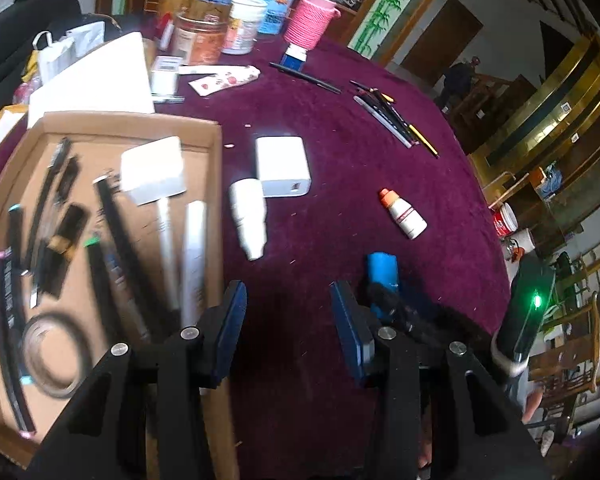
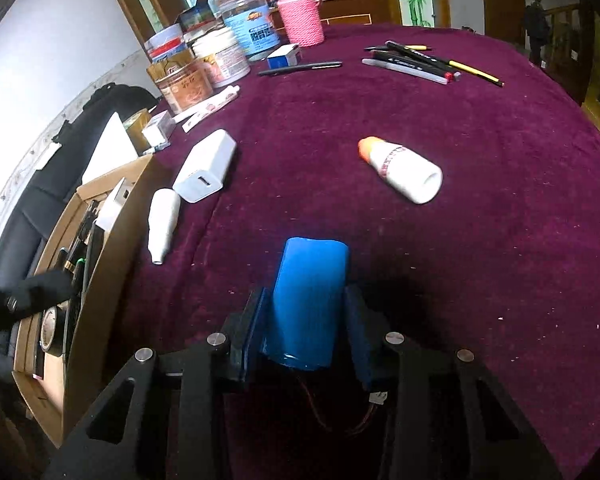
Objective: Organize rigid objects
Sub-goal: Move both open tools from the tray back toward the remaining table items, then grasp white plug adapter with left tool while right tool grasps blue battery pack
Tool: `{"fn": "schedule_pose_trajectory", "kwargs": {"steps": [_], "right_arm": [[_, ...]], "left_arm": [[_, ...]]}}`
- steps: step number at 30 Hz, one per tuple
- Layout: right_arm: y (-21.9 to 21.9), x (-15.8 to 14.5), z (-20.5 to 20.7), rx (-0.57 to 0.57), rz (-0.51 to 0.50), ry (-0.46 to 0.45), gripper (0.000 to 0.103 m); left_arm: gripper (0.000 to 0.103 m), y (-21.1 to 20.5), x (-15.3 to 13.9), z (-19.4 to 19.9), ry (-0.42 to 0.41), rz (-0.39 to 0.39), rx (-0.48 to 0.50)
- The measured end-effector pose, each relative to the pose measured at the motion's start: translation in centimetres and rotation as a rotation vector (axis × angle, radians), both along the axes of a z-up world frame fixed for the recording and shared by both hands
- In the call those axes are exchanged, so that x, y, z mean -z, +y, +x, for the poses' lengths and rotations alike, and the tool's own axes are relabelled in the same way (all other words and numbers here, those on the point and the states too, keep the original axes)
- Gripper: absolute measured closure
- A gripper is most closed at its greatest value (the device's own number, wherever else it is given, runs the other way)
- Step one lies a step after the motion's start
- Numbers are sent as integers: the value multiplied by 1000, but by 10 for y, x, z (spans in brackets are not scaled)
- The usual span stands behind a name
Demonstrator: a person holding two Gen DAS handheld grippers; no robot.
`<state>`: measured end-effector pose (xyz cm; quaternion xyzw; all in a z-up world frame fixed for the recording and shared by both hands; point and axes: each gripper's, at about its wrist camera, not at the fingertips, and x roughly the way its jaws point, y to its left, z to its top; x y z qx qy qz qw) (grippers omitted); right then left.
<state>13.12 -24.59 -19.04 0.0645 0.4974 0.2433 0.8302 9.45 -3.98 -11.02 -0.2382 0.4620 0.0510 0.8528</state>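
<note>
While clamped, blue cylinder (image 2: 306, 300) between right gripper (image 2: 306, 328) pads

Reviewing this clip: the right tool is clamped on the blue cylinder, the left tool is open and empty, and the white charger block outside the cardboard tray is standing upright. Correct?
Not quite. The white charger block lies flat on the purple cloth, as the right wrist view shows. The rest holds: the right tool is clamped on the blue cylinder, and the left tool is open and empty beside the cardboard tray.

Maroon tablecloth (image 2: 480, 208); pink woven basket (image 2: 302, 18) and food jars (image 2: 248, 20) at the far edge; dark bag (image 2: 80, 136) beside them
</note>
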Motion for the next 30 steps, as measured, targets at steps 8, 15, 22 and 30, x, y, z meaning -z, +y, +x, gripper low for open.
{"fn": "schedule_pose_trajectory", "kwargs": {"steps": [8,15,22,30], "right_arm": [[6,-2,-4,-19,-13,-44,69],[6,-2,-4,-23,9,-44,69],[5,-2,-5,-26,17,-44,69],[7,-2,-3,-37,8,-33,69]], "left_arm": [[61,3,16,60,89,51,-33],[61,8,32,87,175,125,-75],[63,8,43,99,253,151,-76],[75,-9,49,83,243,170,-43]]}}
